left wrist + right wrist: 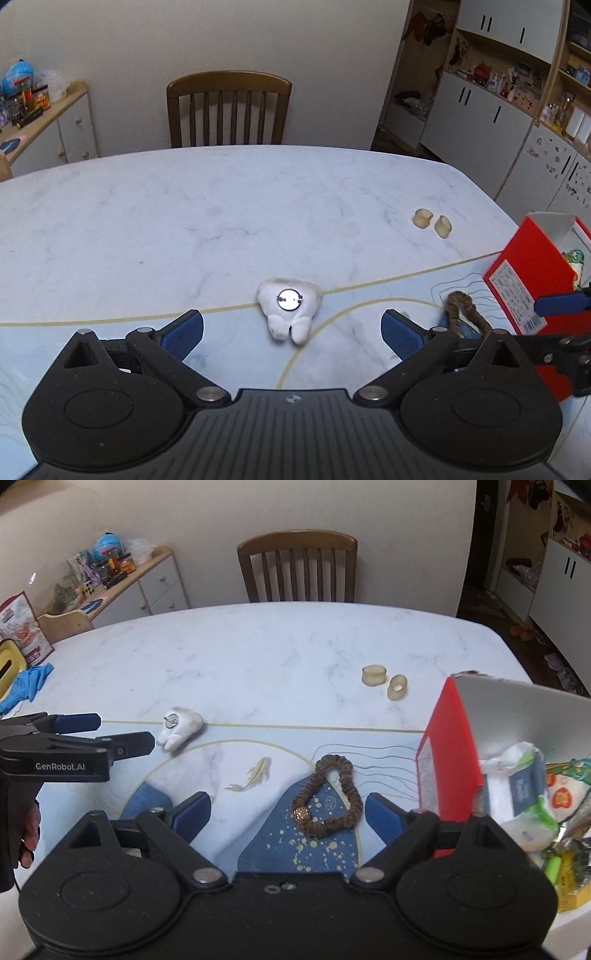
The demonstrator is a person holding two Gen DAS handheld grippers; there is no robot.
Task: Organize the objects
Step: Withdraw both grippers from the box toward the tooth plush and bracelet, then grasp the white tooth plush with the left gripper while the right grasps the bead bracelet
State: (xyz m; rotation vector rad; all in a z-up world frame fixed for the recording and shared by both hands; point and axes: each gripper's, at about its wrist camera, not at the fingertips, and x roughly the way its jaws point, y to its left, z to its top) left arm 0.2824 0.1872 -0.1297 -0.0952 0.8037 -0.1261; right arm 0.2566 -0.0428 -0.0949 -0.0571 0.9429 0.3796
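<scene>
A white tooth-shaped plush [290, 308] with a metal ring on it lies on the table, just ahead of my left gripper [291, 334], in line with the wide gap. The left gripper is open and its pads touch nothing. From the right wrist view the left gripper [122, 733] stands close beside the plush [179, 725]. A brown scrunchie [325, 797] lies on the printed mat between the blue pads of my right gripper [288, 814], which is open and apart from it. Two beige rings [373, 675] sit farther back.
A red box [450, 746] stands open at the right, with packets and wrappers in it, close to the right finger. A wooden chair [299, 568] is at the table's far edge. A blue glove [29, 683] lies at the left edge.
</scene>
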